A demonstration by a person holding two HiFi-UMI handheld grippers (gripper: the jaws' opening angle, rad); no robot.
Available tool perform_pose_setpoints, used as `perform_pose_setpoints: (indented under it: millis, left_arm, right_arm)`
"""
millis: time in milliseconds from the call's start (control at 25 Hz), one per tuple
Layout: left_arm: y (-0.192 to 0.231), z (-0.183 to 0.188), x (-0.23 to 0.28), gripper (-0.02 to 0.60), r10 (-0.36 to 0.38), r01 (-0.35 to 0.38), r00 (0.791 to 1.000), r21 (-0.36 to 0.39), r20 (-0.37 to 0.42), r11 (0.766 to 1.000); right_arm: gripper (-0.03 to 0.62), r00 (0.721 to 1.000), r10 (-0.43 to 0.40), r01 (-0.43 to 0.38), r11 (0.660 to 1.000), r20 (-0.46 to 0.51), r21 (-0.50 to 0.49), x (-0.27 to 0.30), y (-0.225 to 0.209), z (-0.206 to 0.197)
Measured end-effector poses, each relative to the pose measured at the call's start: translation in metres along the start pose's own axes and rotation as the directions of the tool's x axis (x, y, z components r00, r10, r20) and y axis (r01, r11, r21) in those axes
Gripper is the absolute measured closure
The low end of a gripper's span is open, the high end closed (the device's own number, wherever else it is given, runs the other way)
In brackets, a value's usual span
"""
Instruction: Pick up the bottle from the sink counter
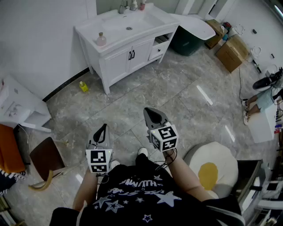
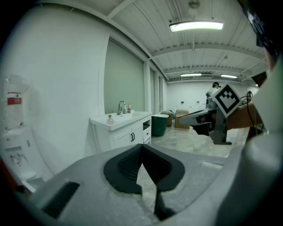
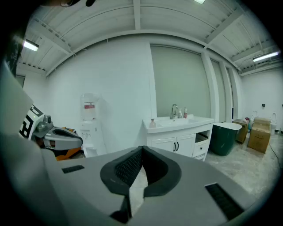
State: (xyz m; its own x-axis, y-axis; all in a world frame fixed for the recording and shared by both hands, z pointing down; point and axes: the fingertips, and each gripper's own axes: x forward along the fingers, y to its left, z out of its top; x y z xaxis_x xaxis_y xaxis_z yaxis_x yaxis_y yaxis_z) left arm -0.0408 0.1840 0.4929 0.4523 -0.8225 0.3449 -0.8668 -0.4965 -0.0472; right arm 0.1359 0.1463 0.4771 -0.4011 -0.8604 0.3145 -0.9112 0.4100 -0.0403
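Observation:
A small pink bottle [image 1: 101, 39] stands on the front left corner of the white sink counter [image 1: 119, 33], far ahead of me. It also shows in the left gripper view as the bottle [image 2: 110, 119] and in the right gripper view as the bottle [image 3: 152, 123]. My left gripper [image 1: 104, 126] and right gripper [image 1: 148, 111] hang over the floor well short of the vanity. Both point toward it. The left gripper [image 2: 142, 145] has its jaws together with nothing between them. So does the right gripper [image 3: 141, 149].
Two more bottles [image 1: 138, 5] stand by the faucet [image 1: 122, 7]. A yellow object [image 1: 83, 86] lies on the floor left of the vanity. A green bin [image 1: 188, 42] and cardboard boxes [image 1: 232, 53] sit at the right, a water dispenser [image 1: 17, 106] and brown chair [image 1: 46, 159] at the left.

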Motion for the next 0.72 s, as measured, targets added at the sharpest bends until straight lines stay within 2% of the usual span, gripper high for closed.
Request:
perform_pose_setpoints:
  millis: [240, 520, 680, 720]
  left_arm:
    - [-0.006, 0.012, 0.017, 0.566, 0.019, -0.018, 1.0, -0.101, 0.011, 0.995]
    - [-0.019, 0.019, 0.035, 0.566, 0.094, -0.093, 0.996, -0.157, -0.003, 0.983]
    - [-0.03, 0.032, 0.046, 0.565, 0.14, -0.137, 0.99, -0.157, 0.009, 0.978]
    - [-0.031, 0.036, 0.048, 0.566, 0.151, -0.148, 0.988, -0.153, 0.013, 0.977]
  right_arm:
    - [0.591, 0.999, 0.038, -0.038, 0.999, 0.008, -0.012, 0.002, -0.017, 0.003]
    - [0.591, 0.989, 0.123, -0.125, 0.992, 0.08, 0.025, 0.006, -0.048, 0.017]
    - [0.588, 0.983, 0.163, -0.166, 0.985, 0.08, 0.042, 0.009, -0.075, 0.015]
    - [0.562, 0.981, 0.182, -0.185, 0.982, 0.074, 0.045, 0.012, -0.078, 0.014]
